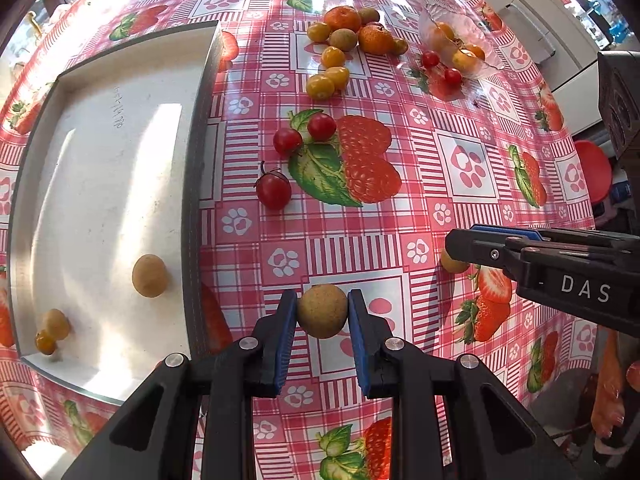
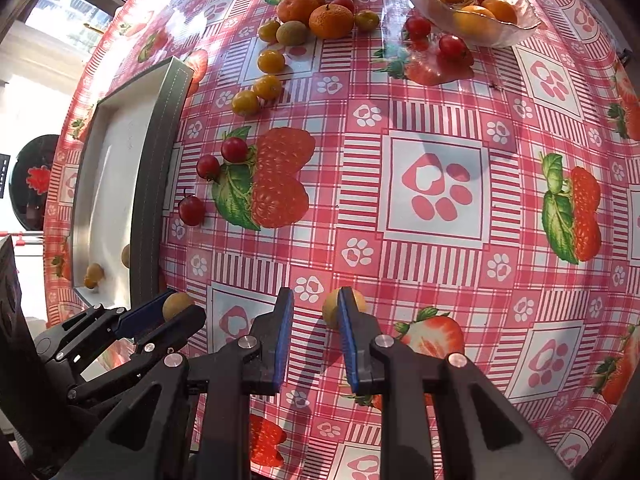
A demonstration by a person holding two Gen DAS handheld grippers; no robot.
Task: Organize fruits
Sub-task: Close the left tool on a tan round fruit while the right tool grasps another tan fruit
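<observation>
Your left gripper (image 1: pixel 322 312) is clamped on a round tan longan (image 1: pixel 322 311), its blue pads (image 1: pixel 287 334) pressing both sides, just beside the right wall of the white tray (image 1: pixel 192 184).

Your right gripper (image 2: pixel 311 320) stands narrow with nothing between its pads, though the measured opening reads as closed. A second tan fruit (image 2: pixel 330 312) lies on the tabletop (image 2: pixel 436 280) against the outside of its right finger, partly hidden by it.

Inside the tray lie another longan (image 1: pixel 149 275) and two small yellowish fruits (image 1: pixel 51 330) in the near corner.

Farther out on the checked cloth sit three red cherry tomatoes (image 1: pixel 273 189), then yellow cherry tomatoes (image 1: pixel 320 86), and a cluster of two mandarins (image 1: pixel 375 39) with more small fruits. To the right a clear glass bowl (image 2: pixel 516 34) holds orange fruits, two red tomatoes just beside it.
</observation>
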